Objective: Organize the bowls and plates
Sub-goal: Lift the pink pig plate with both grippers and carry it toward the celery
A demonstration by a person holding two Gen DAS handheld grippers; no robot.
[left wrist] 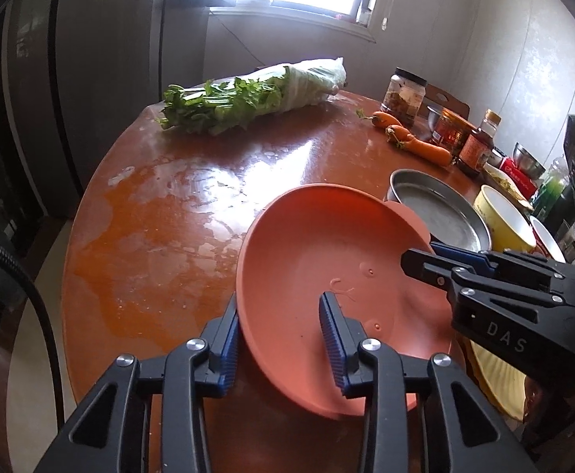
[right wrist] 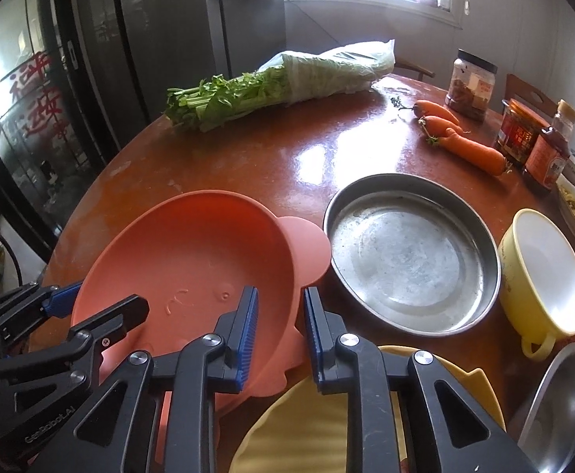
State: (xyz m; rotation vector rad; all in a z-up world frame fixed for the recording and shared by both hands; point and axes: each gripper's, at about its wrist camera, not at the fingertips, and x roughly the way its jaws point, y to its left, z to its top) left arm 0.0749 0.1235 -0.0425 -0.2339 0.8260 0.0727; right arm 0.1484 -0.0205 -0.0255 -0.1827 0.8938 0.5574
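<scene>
A tilted pink bowl (left wrist: 326, 260) sits with its rim between the parted jaws of both the left gripper (left wrist: 283, 339) and right gripper (right wrist: 279, 335), above the counter (left wrist: 161, 213).

Both tools were matte black plastic, built of angular linkage arms with triangular cut-outs and round silver screws at the pivots. The left hand-held gripper (left wrist: 283, 339) carried ribbed blue pads (left wrist: 332, 345) on its inner faces — so did the right hand-held gripper (right wrist: 279, 335), whose pads (right wrist: 248, 331) showed the same fine ridges. White lettering marked the bodies: "DAS" on the right one, "GenRobot.AI" on the left. A black corrugated cable (left wrist: 31, 299) ran beside the left tool.
</scene>
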